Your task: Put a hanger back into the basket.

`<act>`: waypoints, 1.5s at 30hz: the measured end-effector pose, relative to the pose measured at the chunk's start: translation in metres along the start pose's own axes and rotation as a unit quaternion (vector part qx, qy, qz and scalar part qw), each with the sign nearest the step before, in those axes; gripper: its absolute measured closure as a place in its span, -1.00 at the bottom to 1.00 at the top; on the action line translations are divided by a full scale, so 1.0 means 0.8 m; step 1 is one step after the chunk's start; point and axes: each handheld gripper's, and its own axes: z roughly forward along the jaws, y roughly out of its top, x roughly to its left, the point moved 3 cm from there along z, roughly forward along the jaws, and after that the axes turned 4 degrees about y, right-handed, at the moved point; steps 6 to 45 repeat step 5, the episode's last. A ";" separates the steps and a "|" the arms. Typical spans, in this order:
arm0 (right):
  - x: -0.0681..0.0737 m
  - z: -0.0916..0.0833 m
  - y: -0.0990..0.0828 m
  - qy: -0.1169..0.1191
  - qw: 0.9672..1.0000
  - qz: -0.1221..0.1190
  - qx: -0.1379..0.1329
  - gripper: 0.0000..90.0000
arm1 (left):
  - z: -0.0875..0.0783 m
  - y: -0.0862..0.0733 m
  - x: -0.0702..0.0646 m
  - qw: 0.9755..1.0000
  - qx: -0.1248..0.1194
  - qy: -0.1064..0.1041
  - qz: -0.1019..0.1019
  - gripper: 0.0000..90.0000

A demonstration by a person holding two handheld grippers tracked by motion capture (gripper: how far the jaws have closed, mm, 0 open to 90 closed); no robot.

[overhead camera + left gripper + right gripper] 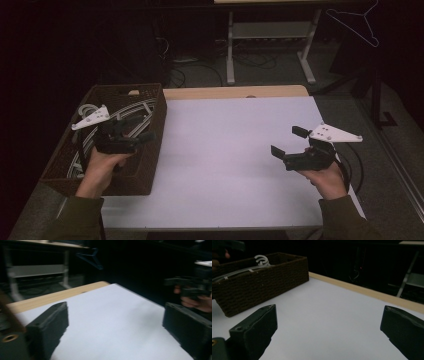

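A dark brown woven basket [148, 170] stands at the table's left edge and holds several white hangers [141, 107]. My left gripper [142, 128] hovers over the basket's right side, pointing toward the middle of the table. In the left gripper view its jaws [115, 315] stand wide apart, with nothing but white tabletop between them. My right gripper [288, 141] is held above the right part of the table and points left, open and empty [329, 312]. The right gripper view shows the basket [262, 280] with the hangers [261, 260] in it.
The white tabletop [225, 150] has a wooden strip [235, 92] along its far edge. A lone hanger [360, 22] hangs in the dark at the back right. A desk frame [270, 35] stands on the floor beyond the table.
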 end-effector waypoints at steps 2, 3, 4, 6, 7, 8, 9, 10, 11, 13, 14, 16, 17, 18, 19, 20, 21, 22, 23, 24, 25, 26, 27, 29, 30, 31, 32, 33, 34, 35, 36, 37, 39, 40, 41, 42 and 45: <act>0.001 0.000 0.008 0.005 1.000 -0.003 -0.013 -0.99 | 0.007 -0.004 -0.011 1.000 -0.003 -0.012 0.006 -0.91; 0.002 0.001 0.011 0.005 1.000 -0.003 -0.014 -0.99 | 0.010 -0.006 -0.014 1.000 0.000 -0.010 0.012 -0.92; 0.002 0.001 0.013 0.005 1.000 -0.007 -0.016 -0.99 | 0.012 -0.007 -0.016 1.000 -0.001 -0.011 0.013 -0.92; 0.002 0.001 0.015 0.006 1.000 -0.006 -0.018 -0.99 | 0.013 -0.008 -0.017 1.000 0.002 -0.014 0.014 -0.92; 0.002 0.001 0.015 0.006 1.000 -0.006 -0.018 -0.99 | 0.013 -0.008 -0.017 1.000 0.002 -0.014 0.014 -0.92; 0.002 0.001 0.015 0.006 1.000 -0.006 -0.018 -0.99 | 0.013 -0.008 -0.017 1.000 0.002 -0.014 0.014 -0.92; 0.002 0.001 0.015 0.006 1.000 -0.006 -0.018 -0.99 | 0.013 -0.008 -0.017 1.000 0.002 -0.014 0.014 -0.92; 0.002 0.001 0.015 0.006 1.000 -0.006 -0.018 -0.99 | 0.013 -0.008 -0.017 1.000 0.002 -0.014 0.014 -0.92; 0.002 0.001 0.015 0.006 1.000 -0.006 -0.018 -0.99 | 0.013 -0.008 -0.017 1.000 0.002 -0.014 0.014 -0.92; 0.002 0.001 0.015 0.006 1.000 -0.006 -0.018 -0.99 | 0.013 -0.008 -0.017 1.000 0.002 -0.014 0.014 -0.92; 0.002 0.001 0.015 0.006 1.000 -0.006 -0.018 -0.99 | 0.013 -0.008 -0.017 1.000 0.002 -0.014 0.014 -0.92; 0.002 0.001 0.015 0.006 1.000 -0.006 -0.018 -0.99 | 0.013 -0.008 -0.017 1.000 0.002 -0.014 0.014 -0.92; 0.002 0.001 0.015 0.006 1.000 -0.006 -0.018 -0.99 | 0.013 -0.008 -0.017 1.000 0.002 -0.014 0.014 -0.92; 0.002 0.001 0.015 0.006 1.000 -0.006 -0.018 -0.99 | 0.013 -0.008 -0.017 1.000 0.002 -0.014 0.014 -0.92; 0.002 0.001 0.015 0.006 1.000 -0.006 -0.018 -0.99 | 0.013 -0.008 -0.017 1.000 0.002 -0.014 0.014 -0.92; 0.002 0.001 0.015 0.006 1.000 -0.006 -0.018 -0.99 | 0.013 -0.008 -0.017 1.000 0.002 -0.014 0.014 -0.92; 0.002 0.001 0.015 0.006 1.000 -0.006 -0.018 -0.99 | 0.013 -0.008 -0.017 1.000 0.002 -0.014 0.014 -0.92; 0.002 0.001 0.015 0.006 1.000 -0.006 -0.018 -0.99 | 0.013 -0.008 -0.017 1.000 0.002 -0.014 0.014 -0.92; 0.002 0.001 0.015 0.006 1.000 -0.006 -0.018 -0.99 | 0.013 -0.008 -0.017 1.000 0.002 -0.014 0.014 -0.92; 0.002 0.001 0.015 0.006 1.000 -0.006 -0.018 -0.99 | 0.013 -0.008 -0.017 1.000 0.002 -0.014 0.014 -0.92; 0.002 0.001 0.015 0.006 1.000 -0.006 -0.018 -0.99 | 0.013 -0.008 -0.017 1.000 0.002 -0.014 0.014 -0.92; 0.002 0.001 0.015 0.006 1.000 -0.006 -0.018 -0.99 | 0.013 -0.008 -0.017 1.000 0.002 -0.014 0.014 -0.92; 0.002 0.001 0.015 0.006 1.000 -0.006 -0.018 -0.99 | 0.013 -0.008 -0.017 1.000 0.002 -0.014 0.014 -0.92; 0.002 0.001 0.015 0.006 1.000 -0.006 -0.018 -0.99 | 0.013 -0.008 -0.017 1.000 0.002 -0.014 0.014 -0.92; 0.002 0.001 0.015 0.006 1.000 -0.006 -0.018 -0.99 | 0.013 -0.008 -0.017 1.000 0.002 -0.014 0.014 -0.92; 0.002 0.001 0.015 0.006 1.000 -0.006 -0.018 -0.99 | 0.013 -0.008 -0.017 1.000 0.002 -0.014 0.014 -0.92; 0.002 0.001 0.015 0.006 1.000 -0.006 -0.018 -0.99 | 0.013 -0.008 -0.017 1.000 0.002 -0.014 0.014 -0.92; 0.002 0.001 0.015 0.006 1.000 -0.006 -0.018 -0.99 | 0.013 -0.008 -0.017 1.000 0.002 -0.014 0.014 -0.92; 0.002 0.001 0.015 0.006 1.000 -0.006 -0.018 -0.99 | 0.013 -0.008 -0.017 1.000 0.002 -0.014 0.014 -0.92; 0.002 0.001 0.015 0.006 1.000 -0.006 -0.018 -0.99 | 0.013 -0.008 -0.017 1.000 0.002 -0.014 0.014 -0.92; 0.002 0.001 0.015 0.006 1.000 -0.006 -0.018 -0.99 | 0.013 -0.008 -0.017 1.000 0.002 -0.014 0.014 -0.92; 0.002 0.001 0.015 0.006 1.000 -0.006 -0.018 -0.99 | 0.013 -0.008 -0.017 1.000 0.002 -0.014 0.014 -0.92; 0.002 0.001 0.015 0.006 1.000 -0.006 -0.018 -0.99 | 0.013 -0.008 -0.017 1.000 0.002 -0.014 0.014 -0.92; 0.002 0.001 0.015 0.006 1.000 -0.006 -0.018 -0.99 | 0.013 -0.008 -0.017 1.000 0.002 -0.014 0.014 -0.92; 0.002 0.001 0.015 0.006 1.000 -0.006 -0.018 -0.99 | 0.013 -0.008 -0.017 1.000 0.002 -0.014 0.014 -0.92; 0.002 0.001 0.015 0.006 1.000 -0.006 -0.018 -0.99 | 0.013 -0.008 -0.017 1.000 0.002 -0.014 0.014 -0.92; 0.002 0.001 0.015 0.006 1.000 -0.006 -0.018 -0.99 | 0.013 -0.008 -0.017 1.000 0.002 -0.014 0.014 -0.92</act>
